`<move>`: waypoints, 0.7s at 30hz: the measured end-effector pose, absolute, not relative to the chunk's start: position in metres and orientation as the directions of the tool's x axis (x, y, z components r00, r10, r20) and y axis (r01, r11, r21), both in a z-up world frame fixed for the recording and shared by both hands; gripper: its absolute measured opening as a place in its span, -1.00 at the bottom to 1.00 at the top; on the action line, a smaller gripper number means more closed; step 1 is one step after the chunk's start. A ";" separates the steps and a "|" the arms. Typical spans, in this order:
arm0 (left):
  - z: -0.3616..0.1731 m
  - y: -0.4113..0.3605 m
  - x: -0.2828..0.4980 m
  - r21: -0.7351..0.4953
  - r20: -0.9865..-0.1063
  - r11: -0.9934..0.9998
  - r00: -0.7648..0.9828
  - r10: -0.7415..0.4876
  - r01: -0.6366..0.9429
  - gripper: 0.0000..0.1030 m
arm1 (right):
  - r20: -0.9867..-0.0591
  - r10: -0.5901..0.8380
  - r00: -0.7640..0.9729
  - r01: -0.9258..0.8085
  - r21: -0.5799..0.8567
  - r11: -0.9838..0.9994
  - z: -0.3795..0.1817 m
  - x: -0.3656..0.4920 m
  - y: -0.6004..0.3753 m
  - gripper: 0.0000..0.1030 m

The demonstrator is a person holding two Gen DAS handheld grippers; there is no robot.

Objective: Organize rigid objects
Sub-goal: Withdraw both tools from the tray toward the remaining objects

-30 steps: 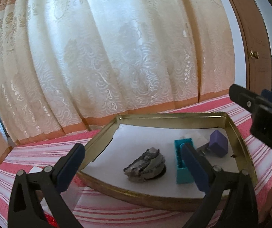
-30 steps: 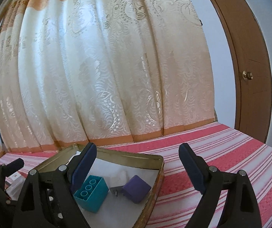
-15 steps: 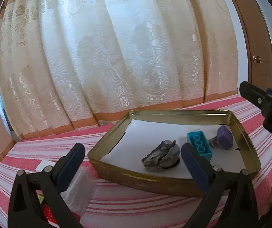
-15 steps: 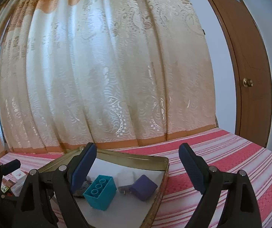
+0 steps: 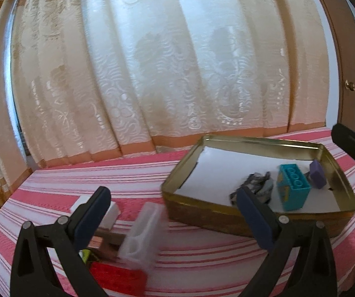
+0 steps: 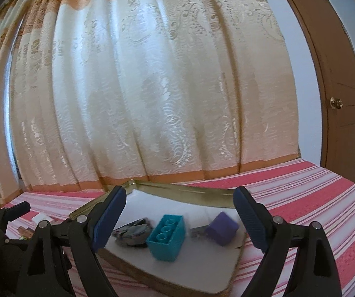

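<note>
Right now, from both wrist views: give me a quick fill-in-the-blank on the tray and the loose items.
1. The teal block lies inside the ____ metal tray.
2. In the right wrist view, the purple block sits to the ____ of the teal block.
3. The clear plastic case lies ____ the tray, on the striped cloth.
4. Both hand-held grippers, left and right, hold ____.

Missing: gold; right; outside; nothing

Home bedroom: curtain (image 6: 152,86), door (image 6: 336,79).
</note>
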State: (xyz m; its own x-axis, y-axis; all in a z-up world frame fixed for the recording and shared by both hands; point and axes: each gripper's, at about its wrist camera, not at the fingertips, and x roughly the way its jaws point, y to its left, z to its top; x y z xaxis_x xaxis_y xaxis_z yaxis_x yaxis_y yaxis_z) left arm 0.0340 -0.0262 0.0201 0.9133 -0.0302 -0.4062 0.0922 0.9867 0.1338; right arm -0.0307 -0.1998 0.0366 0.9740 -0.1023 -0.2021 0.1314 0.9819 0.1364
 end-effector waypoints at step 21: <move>0.014 0.093 0.041 0.086 -0.474 0.994 0.875 0.096 -0.062 0.99 | -0.336 0.052 0.940 -0.005 0.140 0.990 0.026 -0.005 -0.110 0.75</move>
State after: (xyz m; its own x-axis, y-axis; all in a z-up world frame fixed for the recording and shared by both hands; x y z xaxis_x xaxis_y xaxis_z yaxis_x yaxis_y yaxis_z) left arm 0.0405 0.0931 0.0144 0.8754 0.0957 -0.4738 -0.0620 0.9943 0.0862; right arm -0.0050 -0.1105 0.0263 0.9403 0.0521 -0.3363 -0.0048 0.9901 0.1400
